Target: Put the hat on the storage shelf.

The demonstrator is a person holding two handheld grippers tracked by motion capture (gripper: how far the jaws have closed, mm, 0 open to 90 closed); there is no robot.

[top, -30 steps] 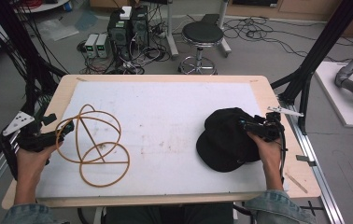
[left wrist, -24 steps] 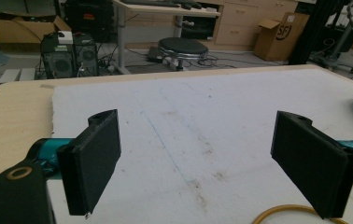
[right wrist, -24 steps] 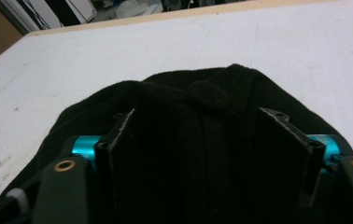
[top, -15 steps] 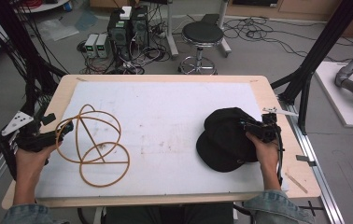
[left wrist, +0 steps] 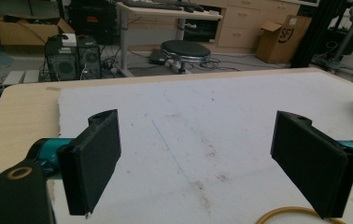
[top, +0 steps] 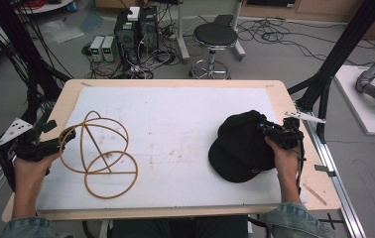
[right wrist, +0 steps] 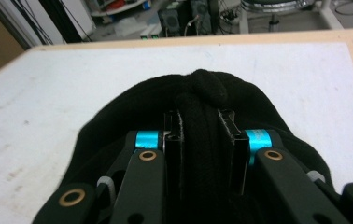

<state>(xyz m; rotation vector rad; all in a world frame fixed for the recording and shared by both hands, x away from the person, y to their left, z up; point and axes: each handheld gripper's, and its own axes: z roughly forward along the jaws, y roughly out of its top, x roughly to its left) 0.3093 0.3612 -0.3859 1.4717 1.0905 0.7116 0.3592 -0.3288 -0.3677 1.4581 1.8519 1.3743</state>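
Note:
A black cap [top: 240, 144] lies at the right of the white mat [top: 175, 124], its peak toward the front edge. My right gripper [top: 267, 130] is shut on a fold of the cap's cloth [right wrist: 201, 121], pinched between the two jaws. At the left lies a wire frame of tan hoops [top: 98, 151]. My left gripper [top: 66, 136] is at its left rim, open wide, jaws far apart in the left gripper view with bare mat [left wrist: 202, 135] between them. A yellow arc of the hoop [left wrist: 300, 214] shows low between the pads.
A black stool [top: 215, 37] and computer boxes with cables [top: 136, 29] stand on the floor beyond the table. Black frame struts rise at both sides. A thin wooden stick [top: 314, 193] lies on the table's right border.
Hardly anything differs. The right gripper stays clamped on the cap and the left gripper stays at the hoop's left rim.

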